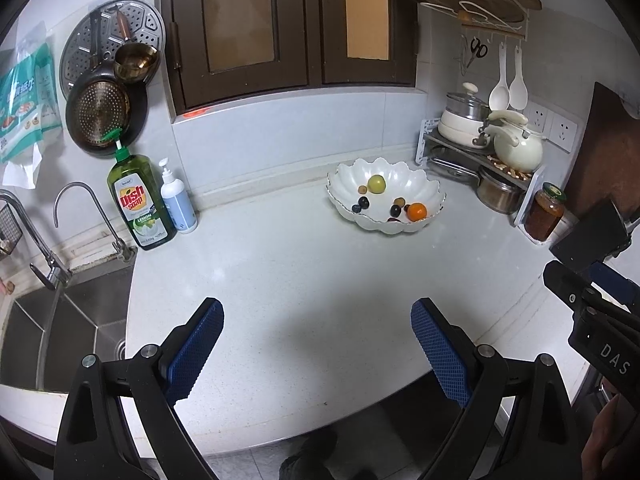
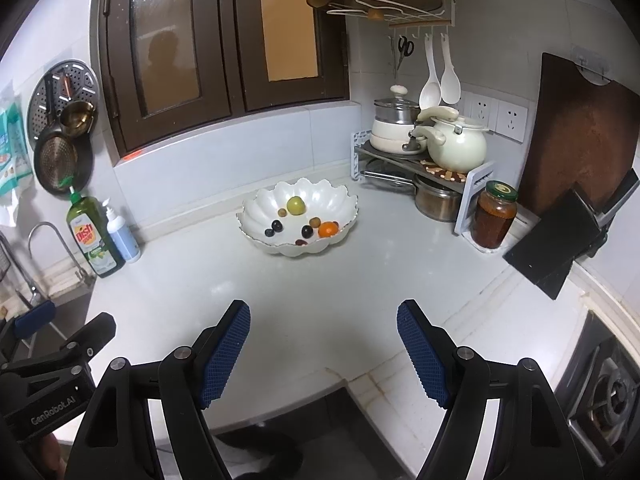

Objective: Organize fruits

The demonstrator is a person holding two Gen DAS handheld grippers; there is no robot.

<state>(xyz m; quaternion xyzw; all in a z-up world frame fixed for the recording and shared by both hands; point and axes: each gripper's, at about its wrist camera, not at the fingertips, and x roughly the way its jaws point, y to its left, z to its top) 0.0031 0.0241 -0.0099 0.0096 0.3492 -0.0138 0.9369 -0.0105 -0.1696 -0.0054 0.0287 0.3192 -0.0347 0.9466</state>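
Note:
A white scalloped bowl (image 1: pixel 424 184) (image 2: pixel 260 204) stands at the back of the pale counter. In it lie a green fruit (image 1: pixel 376 183) (image 2: pixel 295 205), an orange fruit (image 1: pixel 417 211) (image 2: pixel 328 229), and several small dark and brown fruits (image 1: pixel 363 201) (image 2: pixel 276 225). My left gripper (image 1: pixel 318 332) hangs open over the counter's near edge, well short of the bowl, with nothing between its blue pads. My right gripper (image 2: pixel 323 332) is open too, empty, and equally far from the bowl. Each gripper shows at the edge of the other's view.
Green dish soap (image 1: pixel 140 204) (image 2: pixel 93 236) and a white pump bottle (image 1: pixel 178 204) stand by the sink (image 1: pixel 60 328) at left. A pot rack (image 2: pixel 424 160), a jar (image 2: pixel 494 214), a leaning cutting board (image 2: pixel 580 128) and a stove (image 2: pixel 608 396) fill the right side.

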